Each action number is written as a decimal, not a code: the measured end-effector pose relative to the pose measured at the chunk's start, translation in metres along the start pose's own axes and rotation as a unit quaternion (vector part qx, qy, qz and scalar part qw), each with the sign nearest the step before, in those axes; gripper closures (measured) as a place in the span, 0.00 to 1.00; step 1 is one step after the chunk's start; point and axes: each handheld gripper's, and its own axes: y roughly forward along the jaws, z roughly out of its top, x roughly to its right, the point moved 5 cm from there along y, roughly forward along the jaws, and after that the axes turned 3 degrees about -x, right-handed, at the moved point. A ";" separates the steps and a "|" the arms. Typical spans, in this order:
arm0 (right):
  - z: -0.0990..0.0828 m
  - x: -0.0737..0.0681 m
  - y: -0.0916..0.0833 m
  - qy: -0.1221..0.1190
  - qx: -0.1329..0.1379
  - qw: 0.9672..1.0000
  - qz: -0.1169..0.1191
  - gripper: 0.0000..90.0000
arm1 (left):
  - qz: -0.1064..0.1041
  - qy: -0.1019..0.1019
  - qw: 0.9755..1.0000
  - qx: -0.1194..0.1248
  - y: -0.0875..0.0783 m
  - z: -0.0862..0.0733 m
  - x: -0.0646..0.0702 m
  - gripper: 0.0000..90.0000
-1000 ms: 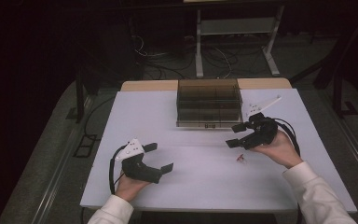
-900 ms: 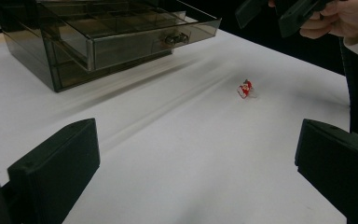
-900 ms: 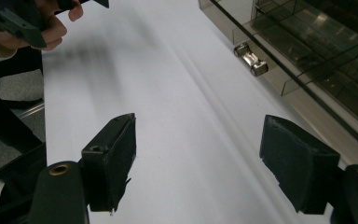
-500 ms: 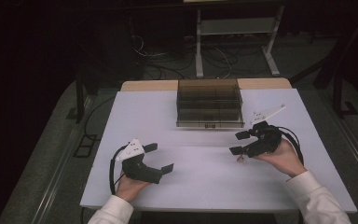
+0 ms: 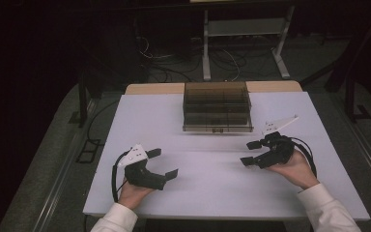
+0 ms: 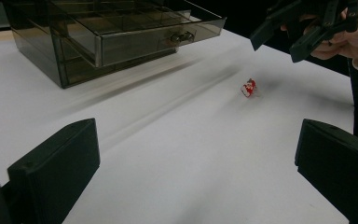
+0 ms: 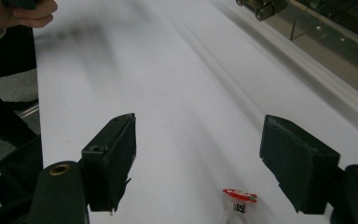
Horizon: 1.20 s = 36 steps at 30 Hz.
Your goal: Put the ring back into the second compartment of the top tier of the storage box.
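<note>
No readable text or label anywhere (the small red item's (image 7: 239,197) print too blurred)

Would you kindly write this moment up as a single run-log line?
right tongs: open, over small red item | left tongs: open, empty | drawer box: top drawer out | table

From above I looked down past the drawer box (image 5: 217,107); my tongs' cameras skimmed the worktop (image 5: 212,188) beside it, sharing the red piece (image 6: 249,87).
</note>
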 end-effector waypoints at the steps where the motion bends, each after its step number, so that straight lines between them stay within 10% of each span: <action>1: -0.001 0.000 0.001 0.001 0.000 1.000 0.000 0.30 | 0.000 0.001 1.000 0.000 0.000 0.000 0.000 0.00; 36: -0.036 0.020 0.017 0.028 -0.048 0.997 -0.049 0.41 | -0.001 0.005 1.000 -0.001 0.000 0.000 0.001 0.00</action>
